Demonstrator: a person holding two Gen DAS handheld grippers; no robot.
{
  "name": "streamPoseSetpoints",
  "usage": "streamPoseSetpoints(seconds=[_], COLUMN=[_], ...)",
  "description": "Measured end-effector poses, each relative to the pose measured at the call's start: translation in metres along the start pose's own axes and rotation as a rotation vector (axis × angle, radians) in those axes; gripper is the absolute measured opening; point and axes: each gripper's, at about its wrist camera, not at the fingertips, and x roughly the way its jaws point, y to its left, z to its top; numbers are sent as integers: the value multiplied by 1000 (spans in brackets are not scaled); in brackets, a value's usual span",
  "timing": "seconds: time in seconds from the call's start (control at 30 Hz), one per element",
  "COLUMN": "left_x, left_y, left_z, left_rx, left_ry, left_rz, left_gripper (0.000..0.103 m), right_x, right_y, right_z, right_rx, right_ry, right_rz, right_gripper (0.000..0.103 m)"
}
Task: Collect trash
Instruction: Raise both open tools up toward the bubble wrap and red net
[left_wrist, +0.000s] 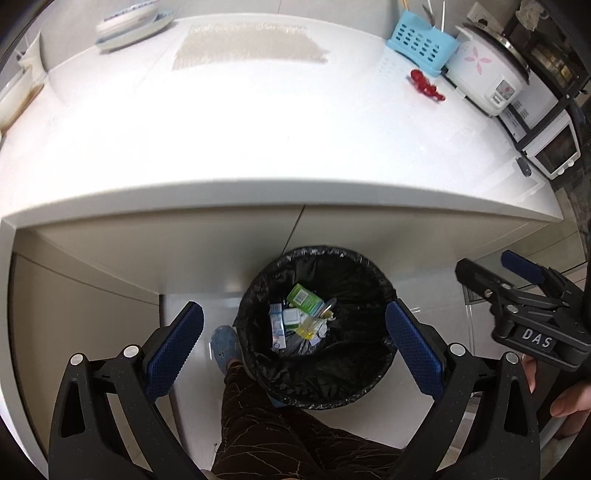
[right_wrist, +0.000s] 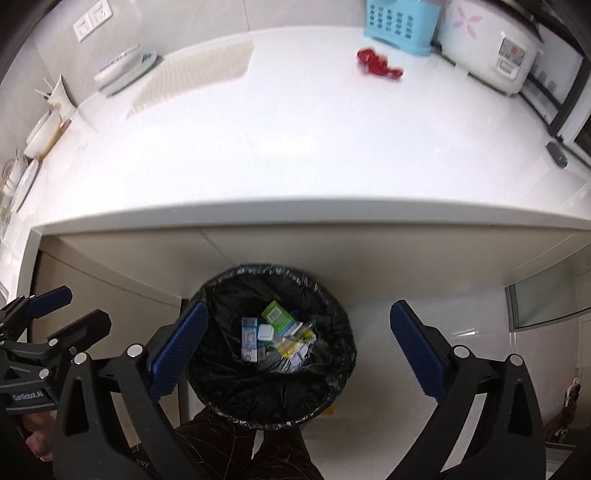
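White counter (left_wrist: 258, 140) fills upper half of both views; blue basket (left_wrist: 421, 42), rice cooker (left_wrist: 487, 74), red wrapper (left_wrist: 426, 85) upper right, plates (left_wrist: 129, 22) upper left. Black-lined trash bin (left_wrist: 317, 384) on floor, lower center, holds cartons and wrappers (left_wrist: 299, 317). Left gripper (left_wrist: 295, 343) and right gripper (right_wrist: 295, 343) above bin, jaws spread, nothing held.

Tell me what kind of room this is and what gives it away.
Most likely a home kitchen. A white countertop carries a rice cooker and stacked dishes, a small oven sits at its right end, and a bin lined with a black bag stands on the floor below.
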Motion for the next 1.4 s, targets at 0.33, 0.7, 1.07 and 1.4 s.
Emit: streamPoseSetpoints(seconds=[0.33,0.7,1.07,1.4], left_x=[-18,-26,-9,20], left_y=[-2,18,45,73], left_z=[42,98,167,237], left_rx=[8,-2,-50,-79], left_ry=[-23,-59,-67,-53], left_rz=[5,8,16,56], left_gripper=[97,97,97,97], right_x=[-29,-27,4,45], right_y=[-3,-2,-28,-60], right_z=[42,90,147,219], right_rx=[-12,27,102,156], right_ry=[-48,-71,-33,-14], right_rz=[17,-11,-61,-90], right_gripper=[95,95,95,93])
